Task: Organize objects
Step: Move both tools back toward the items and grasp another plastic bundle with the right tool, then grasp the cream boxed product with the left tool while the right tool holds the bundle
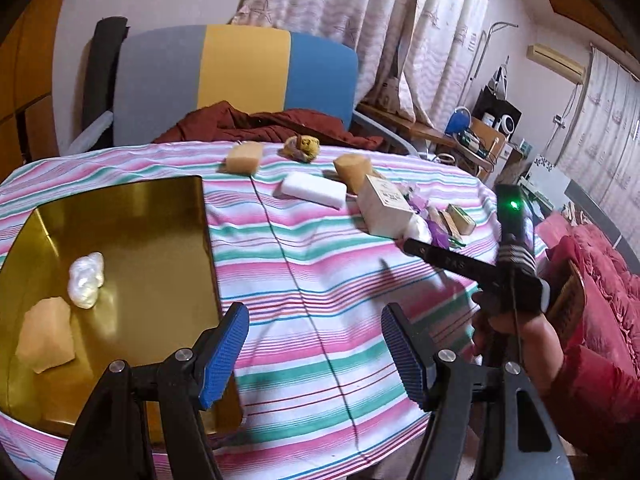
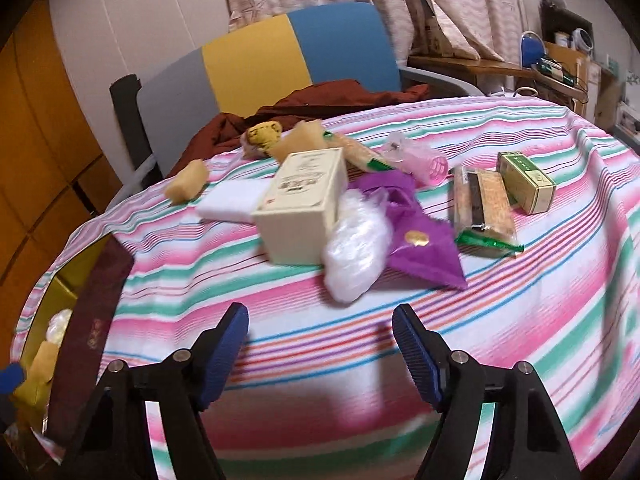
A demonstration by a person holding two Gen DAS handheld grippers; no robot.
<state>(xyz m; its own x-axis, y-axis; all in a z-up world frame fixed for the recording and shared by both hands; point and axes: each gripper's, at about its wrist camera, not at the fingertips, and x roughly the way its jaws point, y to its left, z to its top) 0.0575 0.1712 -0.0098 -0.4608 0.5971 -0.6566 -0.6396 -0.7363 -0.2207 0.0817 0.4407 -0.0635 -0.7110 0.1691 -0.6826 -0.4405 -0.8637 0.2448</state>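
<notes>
A gold tin box sits at the table's left and holds a white pearly lump and a tan sponge piece. My left gripper is open and empty, just right of the tin. My right gripper is open and empty, above the striped cloth in front of a cream box, a white plastic bag and purple paper. The right gripper's body also shows in the left wrist view.
On the striped tablecloth lie a white foam block, tan sponges, a yellow-brown toy, a green box and wrapped bars. A grey-yellow-blue chair with red cloth stands behind.
</notes>
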